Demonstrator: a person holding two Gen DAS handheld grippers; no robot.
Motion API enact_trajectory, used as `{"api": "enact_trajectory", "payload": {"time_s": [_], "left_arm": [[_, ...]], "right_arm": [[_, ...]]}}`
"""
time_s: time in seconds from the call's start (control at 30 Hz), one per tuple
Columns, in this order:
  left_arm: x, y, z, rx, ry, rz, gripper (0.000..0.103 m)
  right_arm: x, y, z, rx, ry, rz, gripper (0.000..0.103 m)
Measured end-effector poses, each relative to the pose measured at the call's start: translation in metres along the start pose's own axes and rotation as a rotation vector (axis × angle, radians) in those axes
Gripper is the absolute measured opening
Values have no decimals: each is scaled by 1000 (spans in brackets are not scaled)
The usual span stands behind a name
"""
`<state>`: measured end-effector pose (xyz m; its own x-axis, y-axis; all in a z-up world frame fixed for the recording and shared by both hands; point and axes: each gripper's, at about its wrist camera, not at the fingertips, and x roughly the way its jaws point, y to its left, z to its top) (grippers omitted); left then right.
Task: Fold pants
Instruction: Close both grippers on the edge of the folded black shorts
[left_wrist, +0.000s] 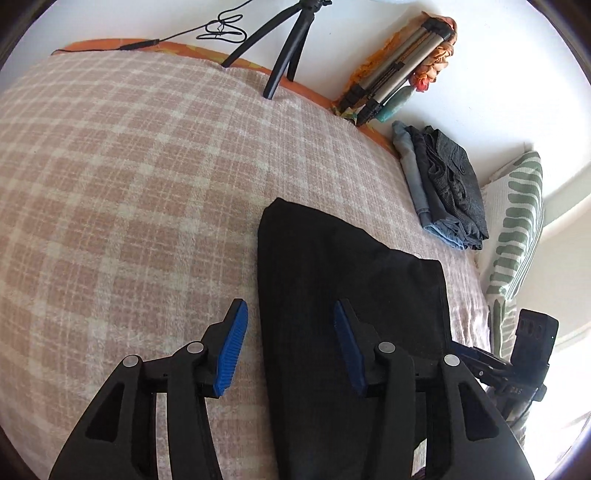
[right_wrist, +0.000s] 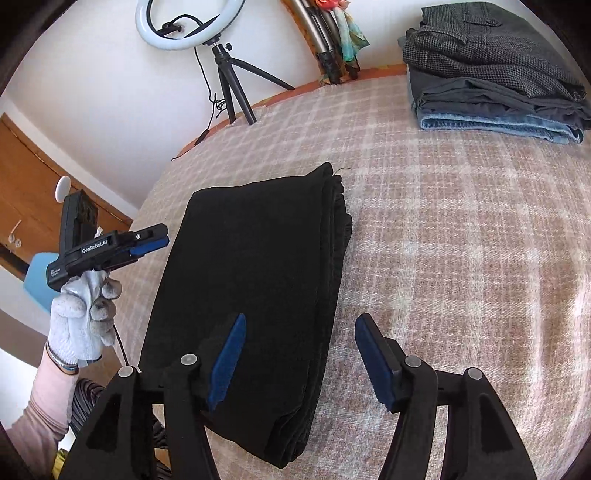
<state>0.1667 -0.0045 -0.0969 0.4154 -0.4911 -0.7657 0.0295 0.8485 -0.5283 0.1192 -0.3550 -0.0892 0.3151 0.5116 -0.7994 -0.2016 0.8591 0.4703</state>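
Observation:
Black pants (left_wrist: 343, 280) lie folded into a long rectangle on the checked bed cover (left_wrist: 129, 177); they also show in the right wrist view (right_wrist: 255, 280). My left gripper (left_wrist: 291, 332) is open, hovering over the pants' left edge, one blue pad over the cover, the other over the cloth. My right gripper (right_wrist: 299, 350) is open above the pants' right edge, holding nothing. The left gripper also appears in the right wrist view (right_wrist: 147, 243), held in a gloved hand beside the pants. The right gripper shows partly in the left wrist view (left_wrist: 517, 362).
A stack of folded pants (right_wrist: 491, 70) lies at the far right of the bed, also in the left wrist view (left_wrist: 443, 184). A ring light on a small tripod (right_wrist: 229, 74) and a folded tripod (left_wrist: 399, 77) stand by the wall. A striped pillow (left_wrist: 517, 229) lies right.

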Motion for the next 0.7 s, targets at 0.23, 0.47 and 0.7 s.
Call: {"api": "enact_trajectory", "payload": {"time_s": [0.23,0.47,0.7], "left_arm": [[7,-3,-19,5,56,-46,47],[21,-7,-15,25,45,-80,47],[33,-17,-9,64,28,-58,19]], "right_arm": [[10,-26,4,83,-25,153,66],[29,-24,5,94,-2,281,57],[47,-9,12,111,-8,282,27]]}}
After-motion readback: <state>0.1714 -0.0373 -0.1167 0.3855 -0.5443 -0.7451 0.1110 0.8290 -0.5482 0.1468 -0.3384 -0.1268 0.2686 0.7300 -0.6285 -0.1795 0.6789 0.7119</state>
